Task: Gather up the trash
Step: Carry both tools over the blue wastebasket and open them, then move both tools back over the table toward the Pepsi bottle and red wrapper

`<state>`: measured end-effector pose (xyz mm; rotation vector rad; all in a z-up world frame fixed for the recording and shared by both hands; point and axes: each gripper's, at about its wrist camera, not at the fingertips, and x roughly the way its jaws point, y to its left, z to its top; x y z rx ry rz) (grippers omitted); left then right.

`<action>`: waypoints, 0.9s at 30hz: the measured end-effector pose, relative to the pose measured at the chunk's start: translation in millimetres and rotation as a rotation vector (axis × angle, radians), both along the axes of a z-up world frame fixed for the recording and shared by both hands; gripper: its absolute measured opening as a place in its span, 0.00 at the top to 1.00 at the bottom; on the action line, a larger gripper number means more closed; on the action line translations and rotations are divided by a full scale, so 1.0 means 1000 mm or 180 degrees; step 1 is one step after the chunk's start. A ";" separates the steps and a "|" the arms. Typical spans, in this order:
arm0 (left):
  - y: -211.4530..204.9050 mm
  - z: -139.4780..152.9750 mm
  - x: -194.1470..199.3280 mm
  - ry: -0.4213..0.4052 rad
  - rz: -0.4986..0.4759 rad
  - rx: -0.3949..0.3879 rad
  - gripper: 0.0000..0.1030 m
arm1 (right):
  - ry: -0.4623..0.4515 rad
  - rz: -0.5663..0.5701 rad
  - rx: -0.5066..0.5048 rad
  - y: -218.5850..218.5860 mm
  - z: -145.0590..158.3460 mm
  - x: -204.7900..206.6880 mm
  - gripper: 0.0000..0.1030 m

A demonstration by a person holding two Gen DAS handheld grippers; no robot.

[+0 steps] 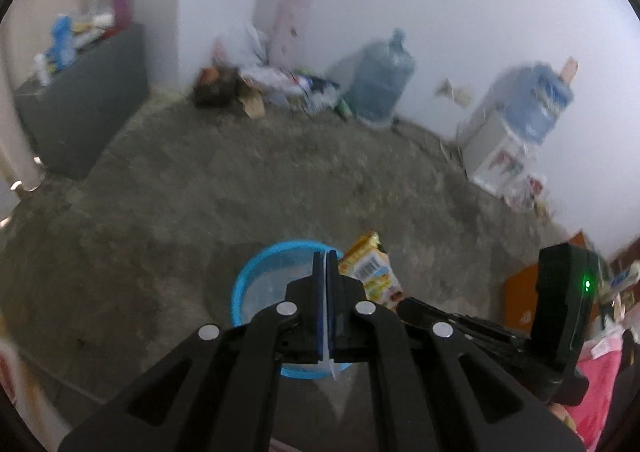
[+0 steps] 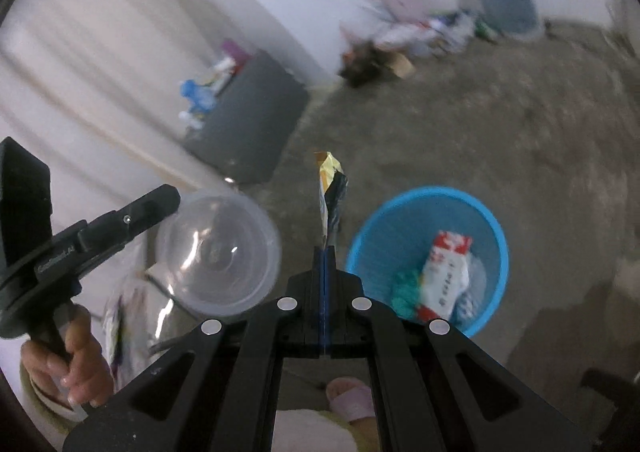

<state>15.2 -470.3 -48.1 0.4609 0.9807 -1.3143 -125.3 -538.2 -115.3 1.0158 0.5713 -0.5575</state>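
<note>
My left gripper (image 1: 326, 256) is shut on the rim of a clear plastic bowl (image 2: 218, 252), which hangs in the air left of centre in the right wrist view; in the left wrist view only a thin clear edge (image 1: 331, 360) shows between the jaws. My right gripper (image 2: 325, 250) is shut on a yellow snack wrapper (image 2: 330, 191) and holds it upright; the wrapper also shows in the left wrist view (image 1: 370, 272). A blue waste basket (image 2: 494, 236) stands on the floor to the right, with a red-and-white packet (image 2: 446, 272) and other trash inside. The basket rim (image 1: 240, 280) sits below my left gripper.
A grey cabinet (image 2: 248, 119) with bottles on top stands by the curtain. A heap of litter (image 1: 272, 85) and a water jug (image 1: 380, 79) lie along the far wall. A water dispenser (image 1: 516, 123) stands at the right. The person's slippered foot (image 2: 352, 398) is below.
</note>
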 end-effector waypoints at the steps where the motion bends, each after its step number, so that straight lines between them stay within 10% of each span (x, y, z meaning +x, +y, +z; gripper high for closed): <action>1: -0.006 -0.011 -0.001 0.0013 -0.0042 0.0107 0.92 | 0.0035 -0.0034 0.0046 -0.003 -0.007 -0.003 0.96; 5: -0.028 -0.051 -0.004 -0.0015 -0.0173 0.0501 0.65 | 0.0414 -0.0117 0.0343 -0.014 -0.057 0.005 0.65; 15: 0.003 -0.014 0.011 -0.0309 0.0052 0.0251 0.50 | 0.0547 -0.0123 0.0311 0.012 -0.053 -0.013 0.59; 27: 0.142 0.090 0.020 -0.0739 0.0598 -0.0113 0.40 | 0.0947 0.0229 -0.1361 0.078 0.070 0.019 0.19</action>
